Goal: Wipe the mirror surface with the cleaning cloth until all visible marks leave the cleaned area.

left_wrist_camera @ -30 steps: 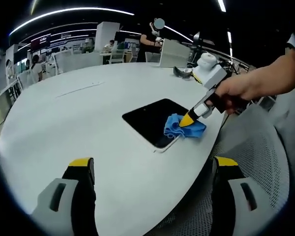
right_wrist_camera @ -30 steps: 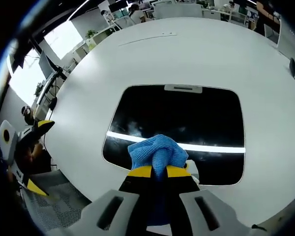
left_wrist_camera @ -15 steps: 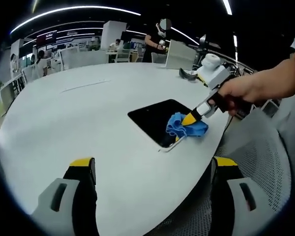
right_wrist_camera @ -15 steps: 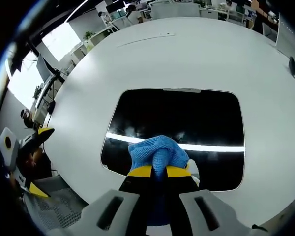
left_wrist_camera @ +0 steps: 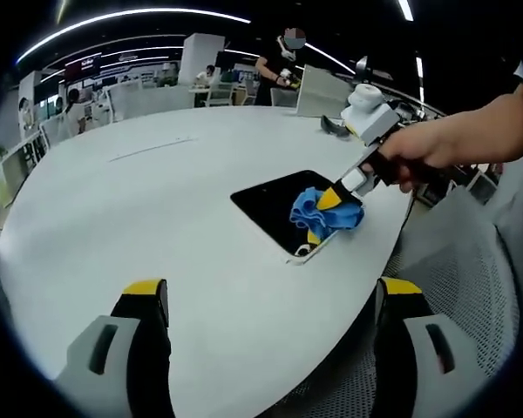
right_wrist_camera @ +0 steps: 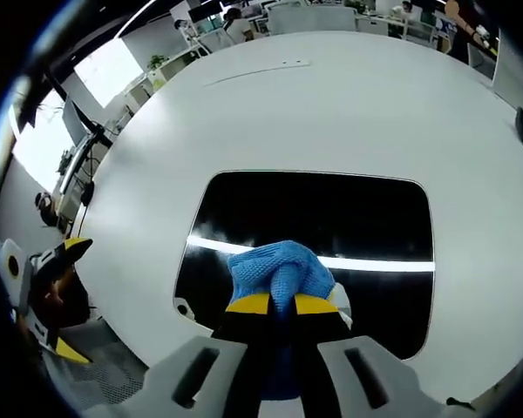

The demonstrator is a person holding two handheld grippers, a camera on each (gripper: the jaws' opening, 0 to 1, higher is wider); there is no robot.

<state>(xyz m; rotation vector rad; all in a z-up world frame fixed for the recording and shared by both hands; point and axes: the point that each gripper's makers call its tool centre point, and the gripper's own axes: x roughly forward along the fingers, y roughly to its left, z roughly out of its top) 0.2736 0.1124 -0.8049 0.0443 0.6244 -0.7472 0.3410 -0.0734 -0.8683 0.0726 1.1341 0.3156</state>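
**Cloth pressed on the mirror**

The white round counter (right_wrist_camera: 349,96) carries the dark mirror (right_wrist_camera: 331,218) near its edge. The right claw (right_wrist_camera: 281,304) is clamped on the bunched blue cleaning cloth (right_wrist_camera: 279,268), which rests on the mirror's near part. The left claw (left_wrist_camera: 270,292) hangs spread wide, holding nothing.

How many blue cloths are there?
1. The blue cloth is pinched in the right claw, resting on the near edge of the dark mirror on the white table.

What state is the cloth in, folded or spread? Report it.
Bunched, not spread: the cloth bulges in folds from the right gripper's shut jaws, resting on the mirror.
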